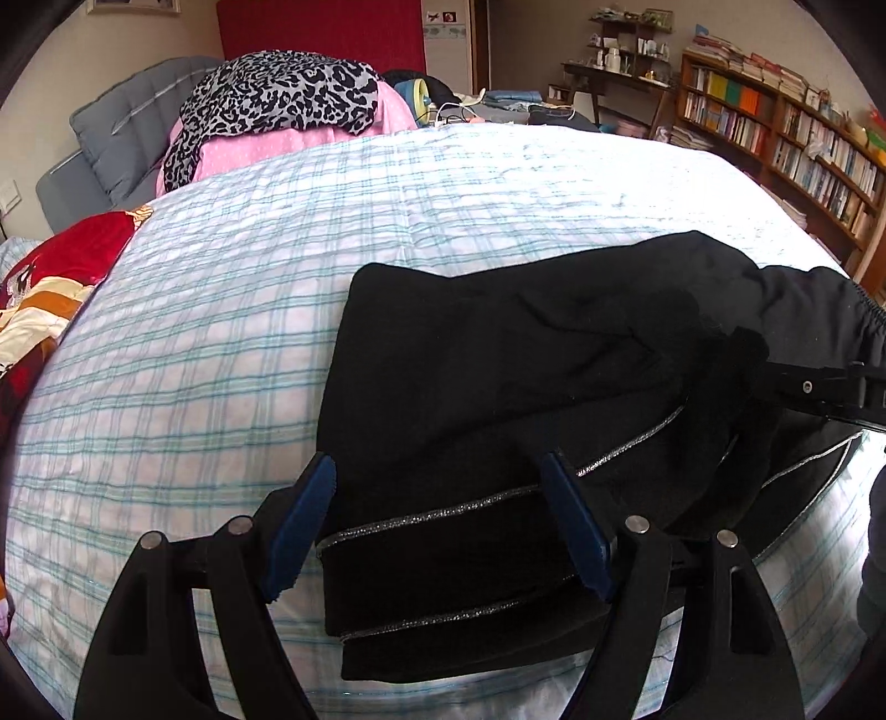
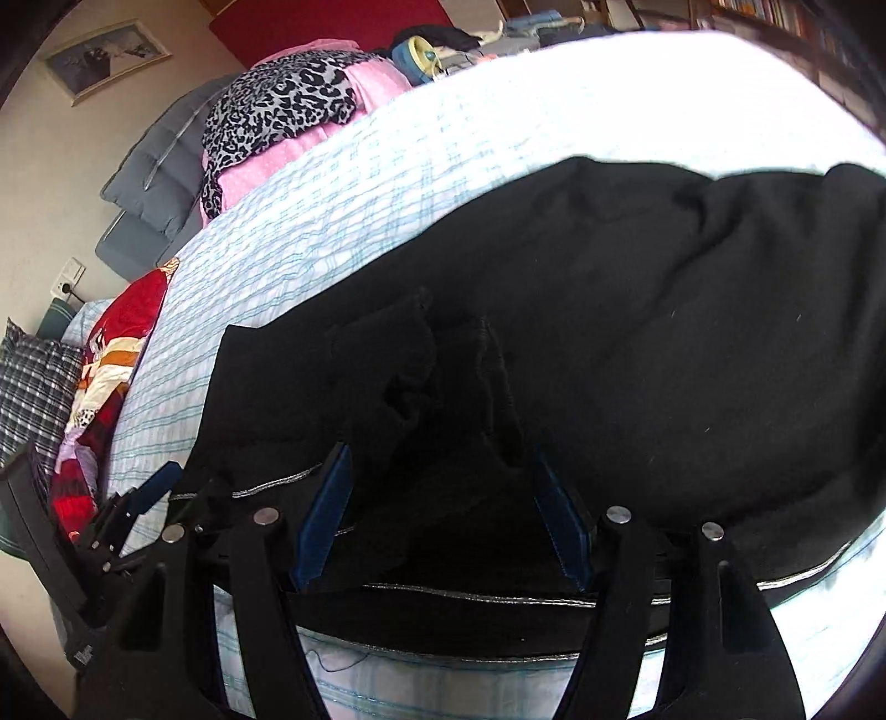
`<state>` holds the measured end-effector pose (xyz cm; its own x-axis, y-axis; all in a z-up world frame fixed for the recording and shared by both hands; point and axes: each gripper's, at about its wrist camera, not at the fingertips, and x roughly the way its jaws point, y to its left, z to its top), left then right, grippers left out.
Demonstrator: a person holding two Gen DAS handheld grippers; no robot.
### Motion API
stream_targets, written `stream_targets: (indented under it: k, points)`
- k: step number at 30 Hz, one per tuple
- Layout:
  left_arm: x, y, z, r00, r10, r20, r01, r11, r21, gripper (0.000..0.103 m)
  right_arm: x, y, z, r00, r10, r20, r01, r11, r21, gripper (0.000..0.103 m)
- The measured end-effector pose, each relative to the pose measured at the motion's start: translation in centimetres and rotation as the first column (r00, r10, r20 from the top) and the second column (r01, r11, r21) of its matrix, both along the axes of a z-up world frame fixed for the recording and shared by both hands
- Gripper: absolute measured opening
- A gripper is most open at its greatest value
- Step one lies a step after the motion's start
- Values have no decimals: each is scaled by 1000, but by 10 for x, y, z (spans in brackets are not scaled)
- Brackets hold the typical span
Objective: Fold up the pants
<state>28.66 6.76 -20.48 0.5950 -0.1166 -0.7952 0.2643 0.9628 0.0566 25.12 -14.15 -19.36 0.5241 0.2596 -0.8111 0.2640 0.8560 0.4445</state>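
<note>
You have a bed (image 1: 221, 310) in front of you, covered with a white sheet checked in pale teal. At its far end lies a pink cover (image 1: 288, 147) with a leopard-print cloth (image 1: 277, 97) draped over it, leaning on a grey padded headboard (image 1: 119, 124). A red, orange and cream quilt (image 1: 50, 282) hangs off the bed's left edge, beside a dark checked pillow (image 2: 33, 382). Behind the headboard you see a red wall panel (image 1: 321, 27). A full bookshelf (image 1: 775, 127) runs along the right wall, next to a dark bench (image 1: 614, 75) carrying what may be bottles and jars.
</note>
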Motion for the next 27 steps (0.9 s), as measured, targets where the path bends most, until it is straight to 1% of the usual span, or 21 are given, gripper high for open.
stream_targets:
  k: [3, 7, 10, 11, 13, 14, 15, 16, 17, 18, 20, 22, 24, 27]
  points:
    - [-2, 0, -4, 1000, -6, 1, 6, 1000, -2, 77, 8, -5, -19, 999, -21, -45, 27, 990, 138, 67]
    - [1, 1, -3, 1000, -10, -4, 10, 1000, -7, 78, 15, -7, -23, 999, -36, -36, 43, 976, 213, 67]
    - [3, 0, -1, 1000, -14, -6, 14, 1000, -5, 78, 19, -10, -25, 998, -46, -33, 54, 956, 289, 67]
    - [3, -1, -1, 1000, -15, -6, 15, 1000, -6, 78, 21, -10, -26, 998, -53, -38, 62, 953, 297, 67]
    - [4, -2, 0, 1000, -18, -6, 18, 1000, -5, 78, 23, -12, -27, 997, -71, -43, 81, 954, 290, 65]
    - [5, -3, 1, 1000, -18, -8, 18, 1000, -5, 78, 24, -13, -27, 996, -79, -45, 88, 959, 270, 46]
    - [6, -3, 1, 1000, -20, -11, 20, 1000, -9, 78, 26, -11, -27, 996, -72, -55, 83, 969, 235, 24]
    - [7, -3, 3, 1000, -22, -15, 22, 1000, -18, 78, 27, -11, -24, 997, -64, -50, 74, 973, 217, 21]
    - [8, -3, 5, 1000, -22, -17, 22, 999, -25, 78, 26, -11, -21, 998, -58, -34, 64, 975, 213, 16]
    - [8, -4, 8, 1000, -22, -16, 22, 999, -34, 78, 24, -11, -16, 999, -49, -15, 51, 977, 207, 14]
    - [9, -5, 15, 1000, -24, -7, 24, 998, -54, 78, 18, -12, -1, 999, -33, 34, 26, 983, 181, 12]
    - [9, -7, 23, 1000, -28, 4, 28, 997, -73, 79, 10, -15, 17, 996, -26, 84, 16, 993, 117, 12]
    - [10, -10, 28, 999, -35, 10, 35, 995, -94, 81, -1, -24, 34, 991, -36, 128, 30, 998, 49, 12]
    - [13, -23, 26, 998, -56, 2, 56, 994, -99, 82, -12, -48, 42, 986, -70, 150, 69, 998, 12, 12]
